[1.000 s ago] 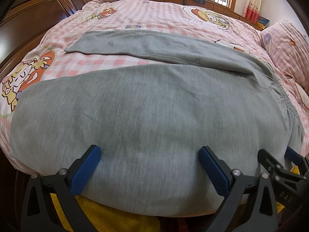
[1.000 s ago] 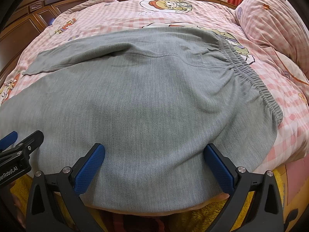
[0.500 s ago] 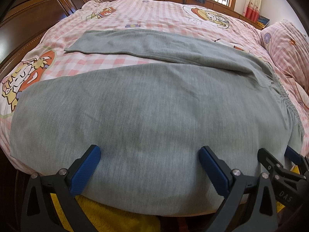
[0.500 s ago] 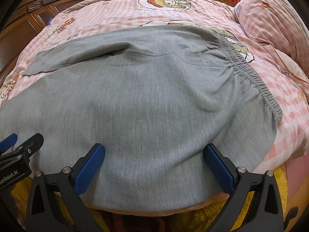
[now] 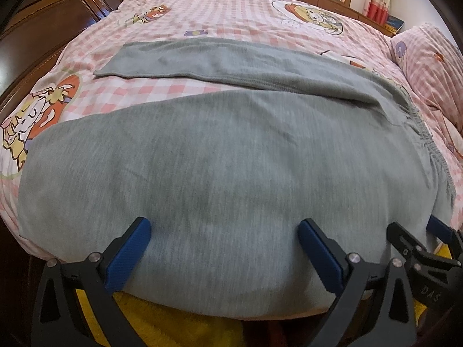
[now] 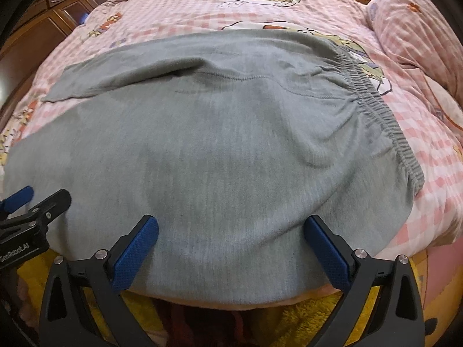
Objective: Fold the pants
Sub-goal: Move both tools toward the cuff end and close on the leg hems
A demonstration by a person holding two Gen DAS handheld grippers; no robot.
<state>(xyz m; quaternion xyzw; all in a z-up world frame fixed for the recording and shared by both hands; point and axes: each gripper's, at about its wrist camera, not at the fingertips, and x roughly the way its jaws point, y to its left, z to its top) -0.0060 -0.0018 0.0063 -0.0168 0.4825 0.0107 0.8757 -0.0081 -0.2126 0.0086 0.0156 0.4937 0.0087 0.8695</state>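
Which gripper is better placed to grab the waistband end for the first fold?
Right. The right gripper sits open at the near edge with the elastic waistband just to its right. The left gripper, also open, faces the near leg, toward the cuff end of the grey pants.

the plain heather-grey knit pants show a faint vertical grain and a gathered grey elastic waistband of the same shade. under them the pink-and-white checked cotton bedspread carries printed cartoon figures in orange, yellow and cream, with small lilac flowers. the pink checked pillow matches it and bears an orange flower mark. the carved wooden bed frame is dark reddish brown. a fuzzy bright yellow rug shows below the bed edge. the left gripper and the right gripper are black with textured royal-blue pads and silver screws. the curtain is cream with red print.
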